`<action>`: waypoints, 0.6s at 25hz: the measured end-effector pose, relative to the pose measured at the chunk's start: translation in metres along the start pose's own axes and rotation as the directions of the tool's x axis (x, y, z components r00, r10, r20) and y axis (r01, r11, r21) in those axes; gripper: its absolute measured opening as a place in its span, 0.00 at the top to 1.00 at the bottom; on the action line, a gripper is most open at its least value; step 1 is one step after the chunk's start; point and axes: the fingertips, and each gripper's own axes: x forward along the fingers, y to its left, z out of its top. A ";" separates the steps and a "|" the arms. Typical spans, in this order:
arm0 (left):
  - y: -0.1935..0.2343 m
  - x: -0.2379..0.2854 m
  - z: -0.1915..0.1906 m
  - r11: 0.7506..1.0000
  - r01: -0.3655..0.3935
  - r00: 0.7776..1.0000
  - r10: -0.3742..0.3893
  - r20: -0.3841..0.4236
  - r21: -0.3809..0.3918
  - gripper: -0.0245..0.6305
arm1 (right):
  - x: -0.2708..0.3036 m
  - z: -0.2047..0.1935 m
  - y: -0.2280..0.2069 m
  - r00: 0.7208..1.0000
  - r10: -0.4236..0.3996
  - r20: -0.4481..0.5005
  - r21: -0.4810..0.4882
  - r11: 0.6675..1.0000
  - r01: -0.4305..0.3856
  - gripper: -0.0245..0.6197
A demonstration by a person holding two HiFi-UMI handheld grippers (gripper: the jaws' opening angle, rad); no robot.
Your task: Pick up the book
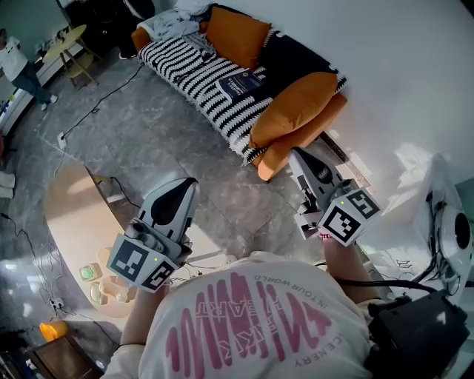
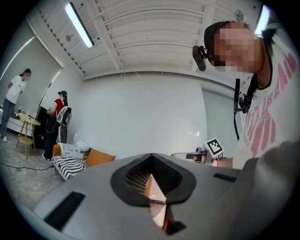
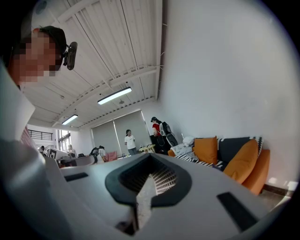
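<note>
Now | 1 book point(image 1: 241, 84) | 1 sofa point(image 1: 184, 65) | left gripper point(image 1: 187, 183), right gripper point(image 1: 297, 153): closed

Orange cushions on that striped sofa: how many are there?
2. One orange cushion stands at the sofa's far end near the heap of clothes; the other lies at the near end, beside a black cushion. Orange beneath it looks like the sofa's arm. Clothes may hide more.

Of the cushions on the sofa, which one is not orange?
The black cushion; it sits between the far orange cushion and the near orange cushion, behind the book.
</note>
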 end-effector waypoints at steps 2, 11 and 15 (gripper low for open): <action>0.008 0.000 -0.001 1.000 0.002 1.000 -0.002 -0.002 0.005 0.95 | 0.007 -0.003 0.003 1.000 0.007 0.013 0.022 1.000 -0.007 0.95; 0.037 0.004 0.001 1.000 0.002 1.000 -0.002 -0.014 0.012 0.95 | 0.034 -0.011 0.005 1.000 0.004 0.008 0.040 0.999 -0.005 0.95; 0.056 0.009 -0.002 1.000 -0.016 1.000 0.016 -0.017 -0.006 0.95 | 0.049 -0.011 -0.007 1.000 -0.003 0.006 0.043 0.999 0.003 0.95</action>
